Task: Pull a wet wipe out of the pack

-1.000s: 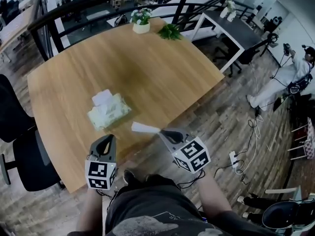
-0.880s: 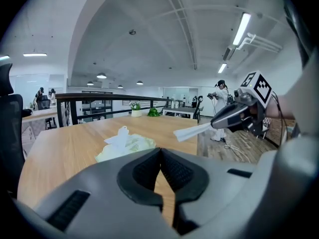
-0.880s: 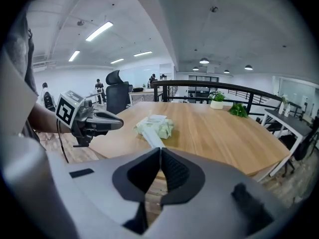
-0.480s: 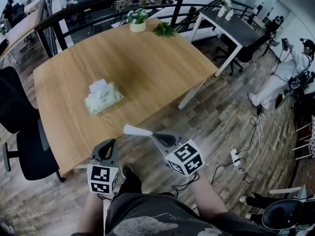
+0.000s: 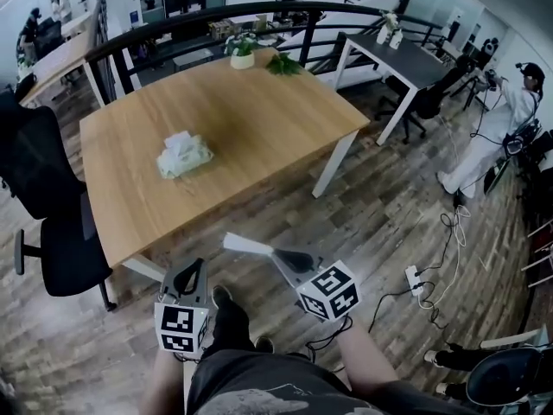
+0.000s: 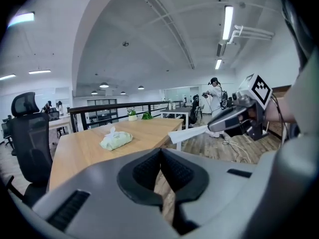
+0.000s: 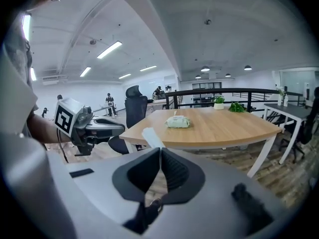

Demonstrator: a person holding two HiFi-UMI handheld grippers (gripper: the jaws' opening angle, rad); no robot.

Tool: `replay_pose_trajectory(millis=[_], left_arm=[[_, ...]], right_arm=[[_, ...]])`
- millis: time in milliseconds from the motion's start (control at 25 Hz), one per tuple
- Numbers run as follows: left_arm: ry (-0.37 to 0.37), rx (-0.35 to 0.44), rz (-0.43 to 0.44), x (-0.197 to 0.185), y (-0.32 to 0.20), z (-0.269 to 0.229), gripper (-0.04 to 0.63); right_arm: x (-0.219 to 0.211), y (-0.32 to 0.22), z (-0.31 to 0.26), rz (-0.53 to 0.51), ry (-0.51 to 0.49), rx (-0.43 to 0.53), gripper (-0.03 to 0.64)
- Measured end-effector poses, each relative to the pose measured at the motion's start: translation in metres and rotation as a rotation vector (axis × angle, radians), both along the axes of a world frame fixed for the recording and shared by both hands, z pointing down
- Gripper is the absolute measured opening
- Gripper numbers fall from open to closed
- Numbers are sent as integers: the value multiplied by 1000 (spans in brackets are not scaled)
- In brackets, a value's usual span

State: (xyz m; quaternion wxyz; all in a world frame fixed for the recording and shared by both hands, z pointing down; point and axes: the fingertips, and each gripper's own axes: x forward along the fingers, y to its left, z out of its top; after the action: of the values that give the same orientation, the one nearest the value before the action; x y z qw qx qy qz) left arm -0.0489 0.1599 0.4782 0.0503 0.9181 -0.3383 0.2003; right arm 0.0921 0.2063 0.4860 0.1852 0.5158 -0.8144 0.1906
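The pale green wet wipe pack (image 5: 183,156) lies on the wooden table (image 5: 259,111), a white wipe tuft sticking up from its top. Both grippers hang over the wood floor, well back from the table's near edge. My right gripper (image 5: 278,254) is shut on a pulled-out white wipe (image 5: 246,245), which sticks out stiffly toward the table. My left gripper (image 5: 192,271) is shut with nothing in it. In the left gripper view the pack (image 6: 116,140) lies far ahead and the right gripper (image 6: 219,125) holds the wipe (image 6: 187,133). The right gripper view shows the wipe (image 7: 151,137) rising from its closed jaws, with the pack (image 7: 178,121) beyond.
A black office chair (image 5: 52,232) stands left of the table. A potted plant (image 5: 242,54) and a green sprig (image 5: 283,63) sit at the far table edge by a black railing (image 5: 216,15). A dark table (image 5: 406,54), a person in white (image 5: 497,132) and floor cables (image 5: 413,279) lie to the right.
The view and both grippers have backed away from the table, so the pack now lies much farther off. The right gripper still holds the wipe; the left stays shut.
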Motion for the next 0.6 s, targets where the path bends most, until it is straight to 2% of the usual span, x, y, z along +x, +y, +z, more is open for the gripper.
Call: replay_pose_trajectory(millis=[280, 440, 600], left_arm=[[33, 14, -21, -23, 59, -17, 15], [24, 58, -6, -37, 66, -19, 15], [61, 45, 6, -67, 66, -19, 15]], right_arm=[[-17, 60, -5, 48, -3, 40, 28], [-34, 67, -9, 59, -5, 62, 28], [-64, 64, -16, 65, 27, 74, 28]])
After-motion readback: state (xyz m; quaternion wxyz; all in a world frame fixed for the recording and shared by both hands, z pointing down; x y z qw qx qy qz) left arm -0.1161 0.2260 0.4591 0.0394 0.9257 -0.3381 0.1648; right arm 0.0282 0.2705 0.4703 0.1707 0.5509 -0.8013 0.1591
